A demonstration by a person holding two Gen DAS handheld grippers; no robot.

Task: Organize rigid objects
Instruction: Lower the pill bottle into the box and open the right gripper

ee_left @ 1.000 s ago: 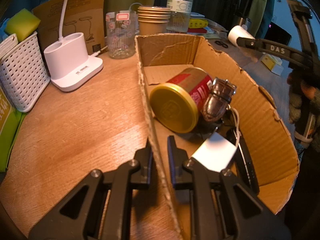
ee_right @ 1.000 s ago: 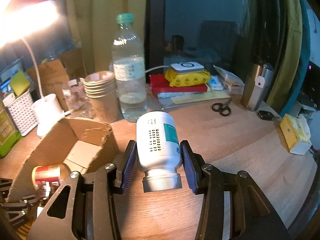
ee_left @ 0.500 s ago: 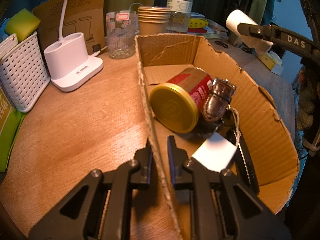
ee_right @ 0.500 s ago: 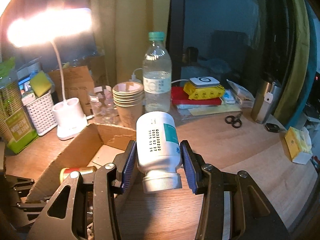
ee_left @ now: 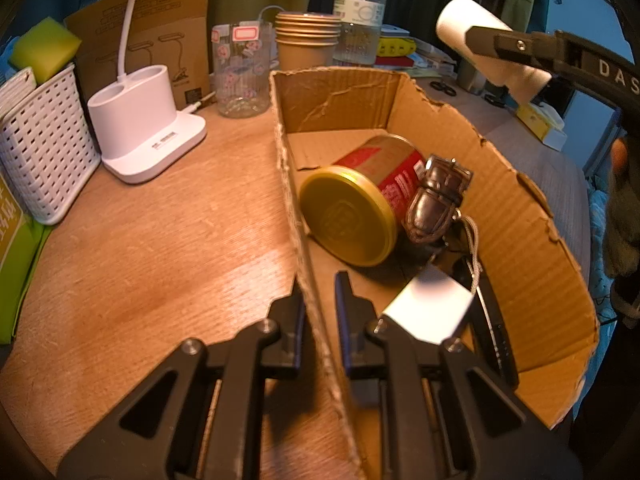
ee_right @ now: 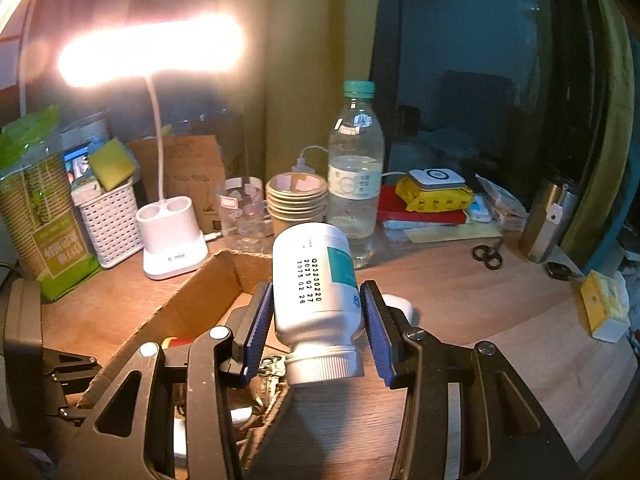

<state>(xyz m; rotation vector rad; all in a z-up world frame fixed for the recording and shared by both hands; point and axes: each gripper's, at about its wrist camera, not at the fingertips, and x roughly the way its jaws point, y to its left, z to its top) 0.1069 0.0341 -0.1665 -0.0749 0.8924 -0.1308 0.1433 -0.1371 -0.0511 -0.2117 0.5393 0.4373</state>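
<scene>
Left tool (ee_left: 318, 308) is pinched narrow on the near left wall of the cardboard box (ee_left: 520, 216), which sits on the wooden desk (ee_left: 160, 248). Right tool (ee_right: 318, 328) grips a white pill bottle (ee_right: 316, 288), cap toward the camera, held above the box's right edge. Inside the box lie a red-and-gold tin (ee_left: 360, 208) on its side, a dark metal piece (ee_left: 436, 200) touching it, and a white block (ee_left: 430, 308).

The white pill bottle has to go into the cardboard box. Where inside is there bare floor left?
Bare floor lies at the far end of the cardboard box, between its back wall and the red-and-gold tin. The near half is crowded: tin, dark metal lighter, white card.
</scene>
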